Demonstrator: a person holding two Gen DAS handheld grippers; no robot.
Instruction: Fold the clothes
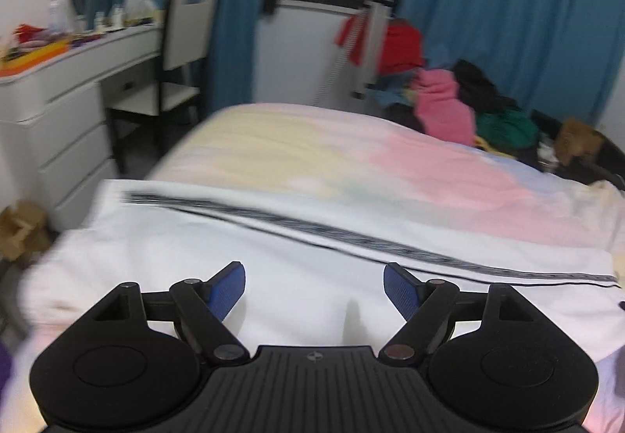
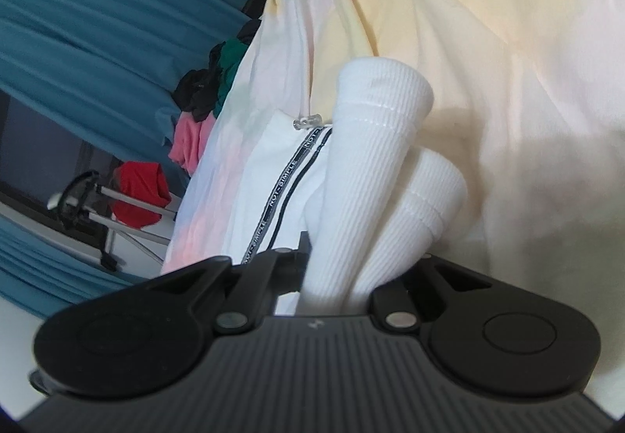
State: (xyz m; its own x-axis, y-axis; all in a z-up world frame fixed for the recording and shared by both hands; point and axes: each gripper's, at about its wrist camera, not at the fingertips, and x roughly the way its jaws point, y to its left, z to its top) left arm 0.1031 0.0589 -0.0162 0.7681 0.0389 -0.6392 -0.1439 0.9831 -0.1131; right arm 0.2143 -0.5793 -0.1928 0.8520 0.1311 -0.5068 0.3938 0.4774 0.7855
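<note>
We find the left gripper (image 1: 314, 290) above a white garment (image 1: 250, 257) spread flat on the bed (image 1: 312, 144), its jaws wide apart and holding nothing. A dark printed stripe (image 1: 351, 233) crosses the garment from ten o'clock to four o'clock. At two o'clock, on the far side of the bed, lies a pile of clothes (image 1: 461, 101); at ten o'clock stands a white desk (image 1: 74, 77) with a chair (image 1: 183, 54). In the right wrist view, we note the right gripper (image 2: 343, 276) with jaws closed on two ribbed white cuffs (image 2: 375, 144), which point toward twelve o'clock over the pastel bedsheet (image 2: 508, 42).
</note>
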